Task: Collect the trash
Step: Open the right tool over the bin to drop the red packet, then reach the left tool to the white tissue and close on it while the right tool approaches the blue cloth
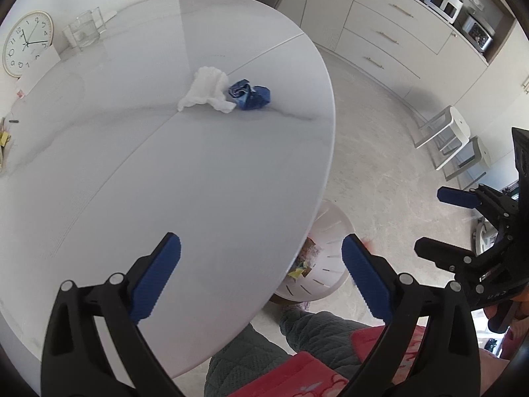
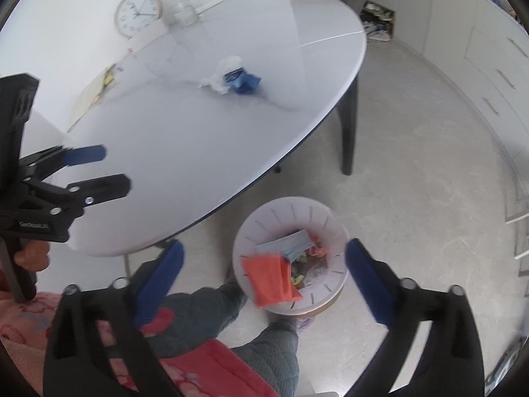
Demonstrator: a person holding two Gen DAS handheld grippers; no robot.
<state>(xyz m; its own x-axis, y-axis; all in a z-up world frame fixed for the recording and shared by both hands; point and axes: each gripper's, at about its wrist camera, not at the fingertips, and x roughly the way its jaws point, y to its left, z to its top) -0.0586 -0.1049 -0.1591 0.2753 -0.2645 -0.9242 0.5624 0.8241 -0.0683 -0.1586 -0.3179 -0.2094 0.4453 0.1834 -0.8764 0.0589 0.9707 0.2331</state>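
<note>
A crumpled white tissue (image 1: 206, 90) and a crumpled blue wrapper (image 1: 250, 94) lie side by side on the round white table (image 1: 165, 172); both also show in the right wrist view, tissue (image 2: 222, 73) and wrapper (image 2: 243, 81). A white slotted trash bin (image 2: 325, 284) stands on the floor by the table's edge, holding mixed trash. An orange-red piece (image 2: 271, 279) is in the air over the bin's near rim, free of the fingers. My right gripper (image 2: 264, 273) is open above the bin. My left gripper (image 1: 261, 274) is open and empty over the table's near edge.
A wall clock (image 1: 27, 43) and a glass jug (image 1: 84, 29) stand at the table's far side. A dark chair (image 2: 350, 106) stands beside the table. White drawers (image 1: 390, 36) and two white stools (image 1: 444, 135) line the far wall. The person's legs (image 2: 264, 347) are below.
</note>
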